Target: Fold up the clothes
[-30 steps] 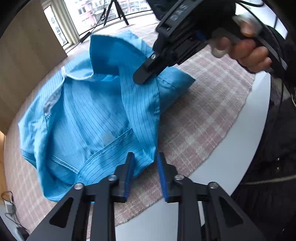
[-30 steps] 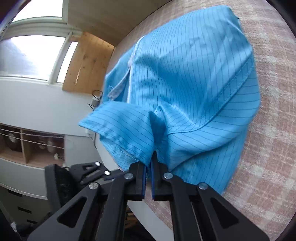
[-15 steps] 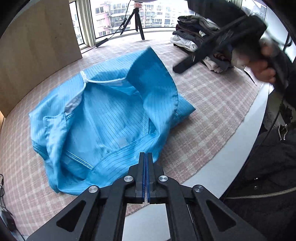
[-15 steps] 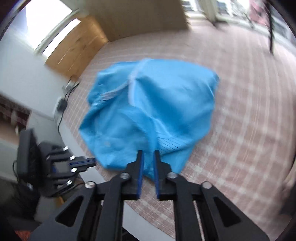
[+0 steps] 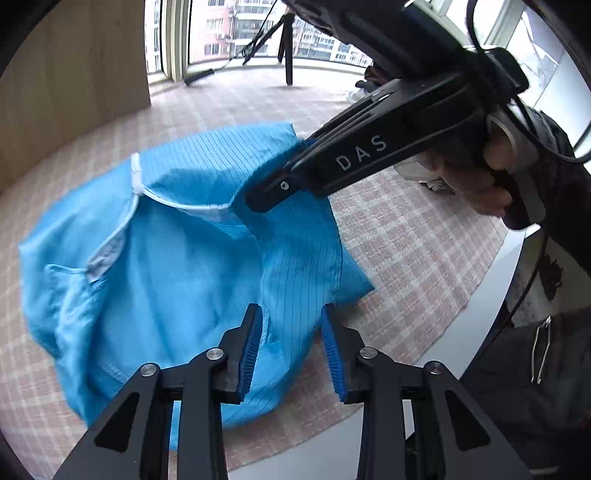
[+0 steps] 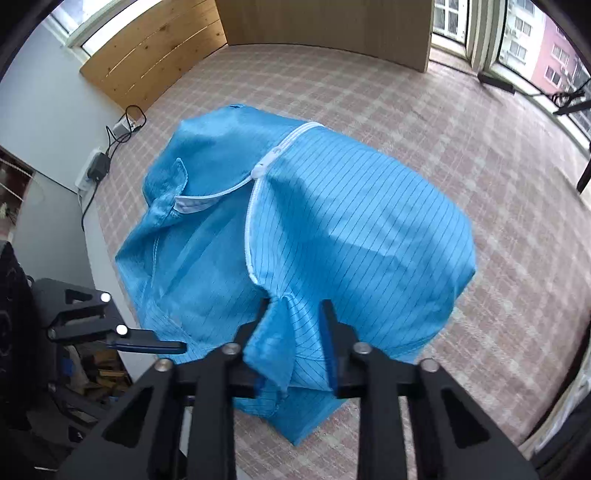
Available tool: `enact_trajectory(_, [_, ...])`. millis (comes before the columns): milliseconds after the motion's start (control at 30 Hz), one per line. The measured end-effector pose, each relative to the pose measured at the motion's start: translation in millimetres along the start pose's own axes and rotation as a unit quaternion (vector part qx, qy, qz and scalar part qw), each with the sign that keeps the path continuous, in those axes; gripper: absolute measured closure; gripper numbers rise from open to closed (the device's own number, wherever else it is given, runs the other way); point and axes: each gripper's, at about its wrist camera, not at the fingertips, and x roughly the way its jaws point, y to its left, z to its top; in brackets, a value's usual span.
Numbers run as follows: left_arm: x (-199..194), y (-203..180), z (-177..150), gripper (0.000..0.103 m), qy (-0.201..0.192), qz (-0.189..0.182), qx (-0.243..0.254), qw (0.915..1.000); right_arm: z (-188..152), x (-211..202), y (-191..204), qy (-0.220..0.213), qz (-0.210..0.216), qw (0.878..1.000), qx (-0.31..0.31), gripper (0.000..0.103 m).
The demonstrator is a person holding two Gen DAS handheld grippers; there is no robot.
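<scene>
Jacket (image 5: 177,266) in blue pinstripe, heaped rather than flat on checked cloth (image 5: 406,240) over a white table (image 5: 461,332). Lies near the table's rim, with its near hem just short of where the cloth ends. Shows a white zipper (image 6: 255,206) running from the far edge toward the front, parted at the top, with one flap turned back on the left. Left gripper (image 5: 291,347) low at the near hem, jaws spread wide, blue pads on either side of a raised fold and clamped on nothing. Right gripper (image 6: 295,332) likewise wide apart, with a loose tongue of fabric draped between its fingers but not pinched. Seen from the left wrist, reaches in from the upper right with its tip over the jacket beside the parted zipper, and is gripped by a hand (image 5: 491,184). Seen from the right wrist, the left gripper's tip sits at the jacket's left edge, just over the table rim. Beyond the far and right edges of the jacket, broad stretches of checked cloth in plain view, reaching to a wooden panel (image 6: 325,26) at the back. Off the left rim, a power strip (image 6: 99,162) with cables on the floor. By the windows, a tripod (image 5: 284,44).
</scene>
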Motion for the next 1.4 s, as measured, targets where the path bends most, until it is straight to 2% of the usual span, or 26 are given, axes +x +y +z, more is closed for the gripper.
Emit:
enact_trajectory(200, [39, 17, 10, 0.068, 0.064, 0.007, -0.042, 0.9971, -11, -2, -8, -0.007, 0.030, 1.000, 0.005, 0.085])
enact_trajectory(300, [43, 17, 11, 0.071, 0.063, -0.004, -0.046, 0.9970, -12, 0, -9, -0.006, 0.039, 0.999, 0.007, 0.085])
enact_trajectory(333, [43, 16, 12, 0.089, 0.060, -0.006, -0.045, 0.9971, -12, 2, -11, -0.005, 0.048, 0.999, 0.014, 0.086])
enact_trajectory(367, [41, 14, 12, 0.101, 0.054, -0.003, -0.041, 0.9977, -12, 5, -13, -0.004, 0.058, 0.998, 0.021, 0.093])
enact_trajectory(433, [30, 6, 10, 0.101, 0.029, 0.009, -0.025, 0.9992, -12, 6, -22, -0.006, 0.096, 0.994, 0.045, 0.096])
enact_trajectory(500, [13, -4, 3, 0.101, -0.001, 0.027, -0.008, 0.9996, -13, 6, -36, -0.013, 0.151, 0.985, 0.083, 0.099])
enact_trajectory(600, [-9, -12, -13, 0.102, -0.030, 0.039, -0.003, 0.9988, -15, 4, -64, -0.030, 0.252, 0.954, 0.157, 0.100])
enact_trajectory(733, [-28, -20, -29, 0.102, -0.062, 0.074, -0.009, 0.9953, -16, 7, -89, -0.045, 0.314, 0.924, 0.213, 0.100])
enact_trajectory(767, [-28, -21, -29, 0.102, -0.068, 0.081, -0.008, 0.9944, -16, 8, -92, -0.045, 0.305, 0.926, 0.216, 0.100])
enact_trajectory(833, [-27, -22, -27, 0.102, -0.075, 0.090, -0.006, 0.9931, -16, 5, -91, -0.040, 0.254, 0.945, 0.202, 0.100])
enact_trajectory(933, [-23, -31, -24, 0.102, -0.081, 0.103, 0.019, 0.9912, -14, -14, -82, -0.051, 0.214, 0.959, 0.178, 0.099])
enact_trajectory(1033, [-23, -41, -18, 0.102, -0.091, 0.111, 0.037, 0.9890, -9, -47, -62, -0.087, 0.122, 0.981, 0.120, 0.096])
enact_trajectory(1133, [-22, -52, -16, 0.102, -0.090, 0.130, 0.075, 0.9845, -12, -69, -32, -0.108, 0.126, 0.985, 0.054, 0.091])
enact_trajectory(1167, [-24, -53, -16, 0.102, -0.089, 0.132, 0.083, 0.9839, -13, -63, -25, -0.095, 0.120, 0.987, 0.042, 0.086])
enact_trajectory(1267, [-23, -56, -17, 0.101, -0.081, 0.127, 0.097, 0.9838, -16, -43, -7, -0.054, 0.094, 0.994, 0.014, 0.086])
enact_trajectory(1367, [-18, -54, -18, 0.094, -0.060, 0.125, 0.096, 0.9857, -22, -4, -25, -0.003, 0.011, 0.999, 0.040, 0.086])
enact_trajectory(1400, [-17, -54, -20, 0.094, -0.050, 0.130, 0.096, 0.9856, -26, -2, -32, -0.002, 0.010, 0.998, 0.054, 0.086])
